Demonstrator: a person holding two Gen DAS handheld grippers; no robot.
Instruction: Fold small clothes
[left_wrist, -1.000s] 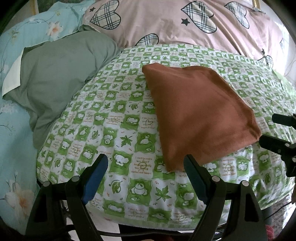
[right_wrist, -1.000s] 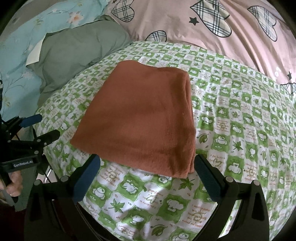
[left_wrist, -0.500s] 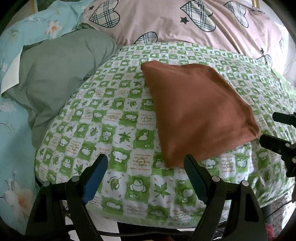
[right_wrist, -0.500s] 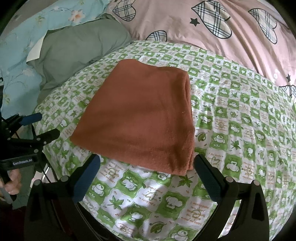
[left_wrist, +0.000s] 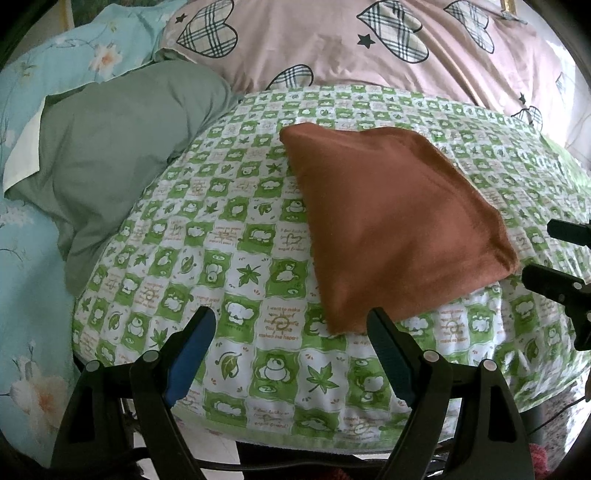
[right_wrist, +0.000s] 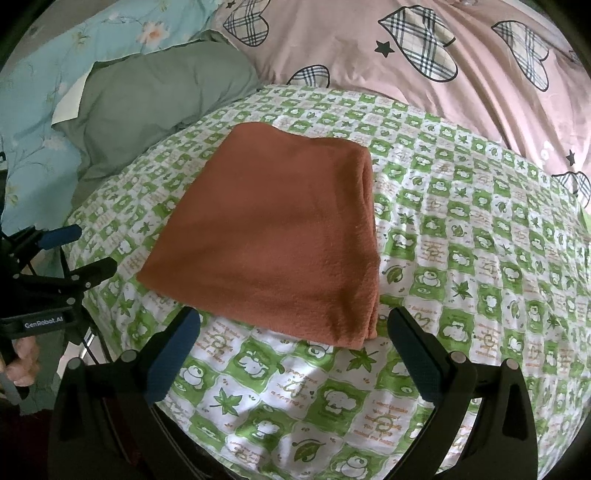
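Nearest me, my left hand-held gripper stands wide open with nothing between its blue pads, poised above the front edge of the green checked cloth that covers the surface I work on. My right hand-held gripper is spread just as wide and also has hold of nothing; its tips frame the near edge of the rust-brown cloth without touching it. That small garment lies flat on the checked cloth as a neat, layered rectangle, its stacked edges showing along the right side in the right wrist view. I judge the folding of this piece done, or one further fold short of it at most. I see no other small clothes waiting. Farther off lie the grey-green pillow, the pale blue flowered bedding, and the pink heart-print quilt.
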